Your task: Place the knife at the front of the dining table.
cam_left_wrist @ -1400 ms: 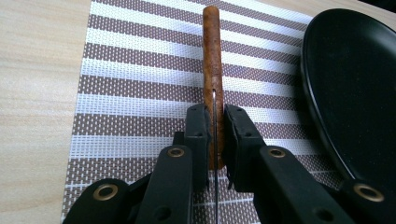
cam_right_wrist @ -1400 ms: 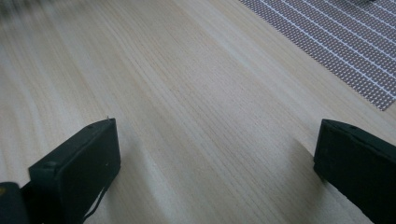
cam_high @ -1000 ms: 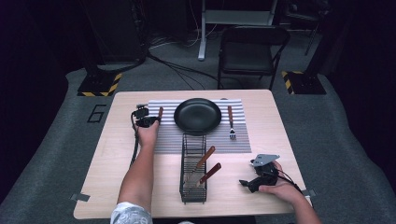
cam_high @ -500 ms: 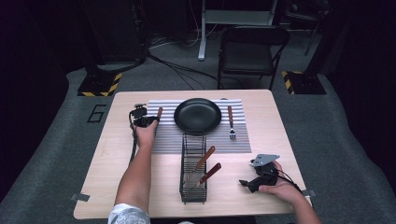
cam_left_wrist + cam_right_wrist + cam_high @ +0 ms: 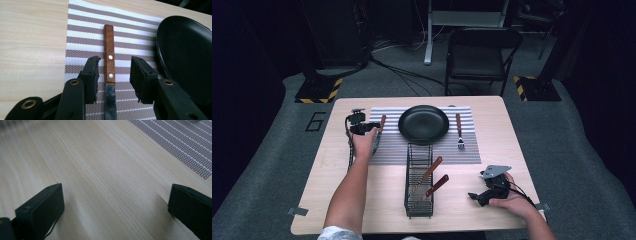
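A knife (image 5: 109,56) with a brown riveted wooden handle lies flat on the striped placemat (image 5: 85,37), left of the black plate (image 5: 185,57). My left gripper (image 5: 115,65) hovers just over it. Its jaws have just been opening and now stand on either side of the handle, with a gap on each side. From above, the left gripper (image 5: 371,128) is at the mat's left edge beside the knife (image 5: 382,121). My right gripper (image 5: 477,196) rests on the table near the front right, its jaws wide apart over bare wood (image 5: 100,170).
A black plate (image 5: 423,124) sits at the middle of the placemat (image 5: 387,150), with a fork (image 5: 459,131) to its right. A black wire rack (image 5: 412,200) in front of the mat holds two wooden-handled utensils (image 5: 432,169). A folding chair (image 5: 482,55) stands beyond the table.
The left gripper's jaws have spread apart and the hand has lifted slightly, leaving the knife flat on the mat. The right hand has stayed put.
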`<action>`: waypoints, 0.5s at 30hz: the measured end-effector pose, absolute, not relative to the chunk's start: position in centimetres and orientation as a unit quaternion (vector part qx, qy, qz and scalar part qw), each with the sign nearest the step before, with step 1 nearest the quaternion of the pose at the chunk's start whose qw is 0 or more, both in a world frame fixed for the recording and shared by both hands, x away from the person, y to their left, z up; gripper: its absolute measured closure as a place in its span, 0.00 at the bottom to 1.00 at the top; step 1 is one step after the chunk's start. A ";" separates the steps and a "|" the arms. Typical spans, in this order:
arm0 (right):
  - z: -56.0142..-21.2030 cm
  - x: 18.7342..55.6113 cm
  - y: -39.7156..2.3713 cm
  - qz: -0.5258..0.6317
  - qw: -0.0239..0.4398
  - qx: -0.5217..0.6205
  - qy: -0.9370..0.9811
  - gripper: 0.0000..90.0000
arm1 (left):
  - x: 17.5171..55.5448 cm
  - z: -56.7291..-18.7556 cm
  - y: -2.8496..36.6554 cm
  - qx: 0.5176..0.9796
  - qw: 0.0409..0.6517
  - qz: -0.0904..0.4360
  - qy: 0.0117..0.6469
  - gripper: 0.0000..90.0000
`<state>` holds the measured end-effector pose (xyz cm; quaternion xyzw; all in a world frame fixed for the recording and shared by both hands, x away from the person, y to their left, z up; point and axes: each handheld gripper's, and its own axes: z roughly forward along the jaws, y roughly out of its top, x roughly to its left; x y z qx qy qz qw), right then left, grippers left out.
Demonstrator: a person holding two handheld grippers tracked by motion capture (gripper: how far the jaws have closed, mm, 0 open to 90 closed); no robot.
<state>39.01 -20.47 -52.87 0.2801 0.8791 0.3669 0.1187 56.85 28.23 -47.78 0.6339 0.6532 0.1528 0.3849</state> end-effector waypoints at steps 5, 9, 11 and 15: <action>-52.9 39.0 -20.5 0.367 0.119 0.280 0.879 0.00 | 55.8 -46.5 28.2 0.649 0.393 0.157 0.632 0.62; -52.9 39.0 -20.5 0.367 0.119 0.280 0.879 0.00 | 54.9 -45.5 28.0 0.658 0.404 0.155 0.617 0.60; -52.9 39.0 -20.5 0.366 0.119 0.280 0.879 0.00 | 54.5 -45.1 28.0 0.663 0.407 0.154 0.609 0.60; -52.9 39.0 -20.5 0.366 0.119 0.280 0.879 0.00 | 53.6 -44.3 27.8 0.674 0.406 0.150 0.598 0.57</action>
